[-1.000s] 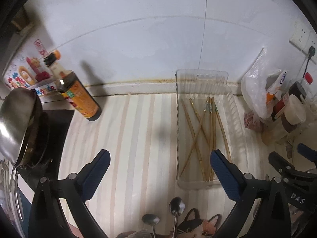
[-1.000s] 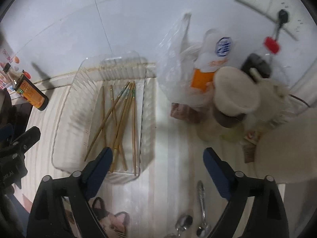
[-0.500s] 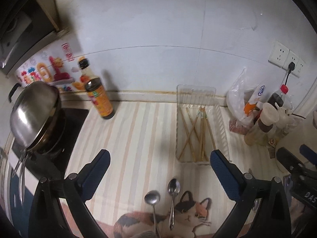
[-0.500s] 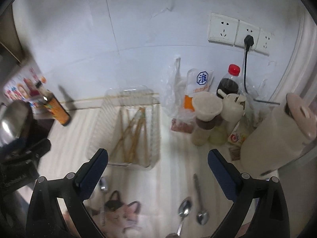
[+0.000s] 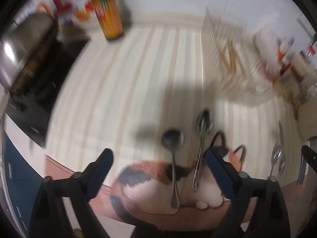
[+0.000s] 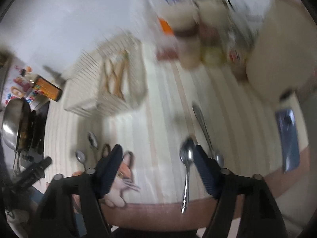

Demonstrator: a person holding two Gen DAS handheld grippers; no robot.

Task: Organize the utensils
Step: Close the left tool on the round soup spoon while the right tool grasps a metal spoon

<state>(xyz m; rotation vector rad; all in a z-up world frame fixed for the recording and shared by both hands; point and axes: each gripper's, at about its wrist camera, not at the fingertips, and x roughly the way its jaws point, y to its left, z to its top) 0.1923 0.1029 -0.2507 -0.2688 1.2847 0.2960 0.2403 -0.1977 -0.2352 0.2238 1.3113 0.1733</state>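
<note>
Two steel spoons (image 5: 172, 152) (image 5: 200, 144) lie side by side on the striped mat, handles over a cat picture. My left gripper (image 5: 159, 158) is open and empty, hovering just above them. Two more spoons (image 6: 187, 166) (image 6: 204, 127) lie on the right of the mat; my right gripper (image 6: 158, 154) is open and empty, its right finger by the nearer one. A clear ribbed tray (image 6: 87, 91) holds several wooden chopsticks (image 6: 116, 79); it also shows in the left wrist view (image 5: 249, 91). Both views are blurred.
A sauce bottle (image 5: 108, 17) stands at the back left beside a steel pan (image 5: 21, 45) on a black hob. Bottles and jars (image 6: 200, 27) crowd the back right. A phone (image 6: 288, 136) lies at the right. The counter's front edge is close below.
Both grippers have pulled back from the tray and dropped low toward the spoons at the front of the mat. Both stay open and empty.
</note>
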